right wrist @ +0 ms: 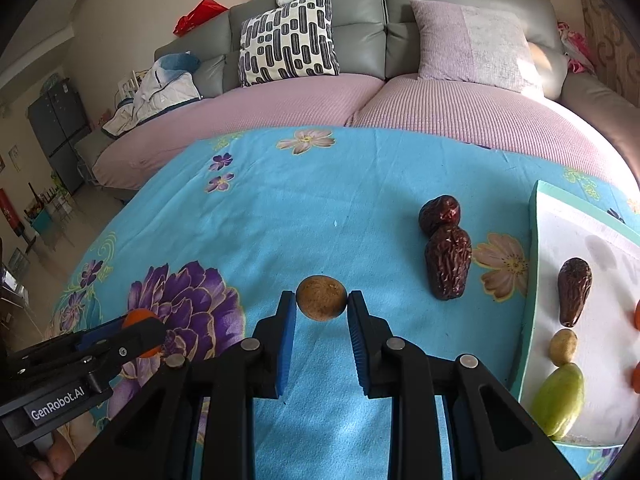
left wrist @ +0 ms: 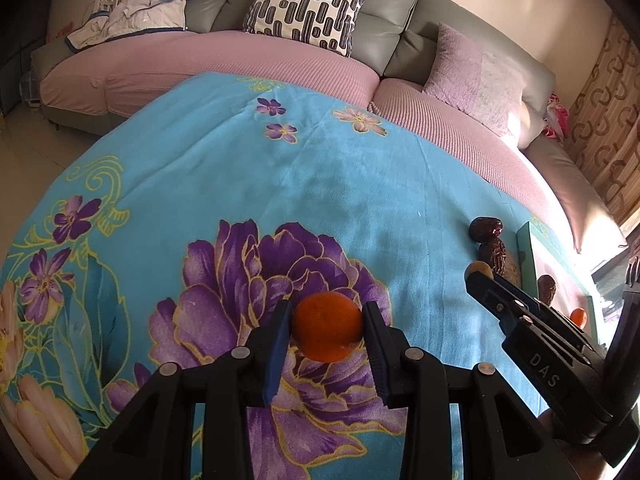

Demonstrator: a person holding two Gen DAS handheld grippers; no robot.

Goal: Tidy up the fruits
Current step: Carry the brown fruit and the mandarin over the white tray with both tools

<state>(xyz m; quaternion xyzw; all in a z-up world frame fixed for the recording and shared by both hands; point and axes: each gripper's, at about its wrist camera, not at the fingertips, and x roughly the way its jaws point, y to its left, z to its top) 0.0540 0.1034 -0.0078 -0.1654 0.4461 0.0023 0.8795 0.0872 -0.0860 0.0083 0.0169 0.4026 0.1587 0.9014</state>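
Over the floral cloth point(right wrist: 320, 200), left tongs point(left wrist: 327, 332) pinch an orange point(left wrist: 327, 327); right tongs point(right wrist: 322, 300) pinch a brown fruit point(right wrist: 321, 298).

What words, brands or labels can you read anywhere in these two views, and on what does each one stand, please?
"DAS": white letters on the black body of the right gripper, seen from the left wrist view.
"GenRobot.AI": white letters on the black body of the left gripper, seen from the right wrist view.
Papers beside the white jacket on the sofa: too small and blurred to read.
No other text is readable.
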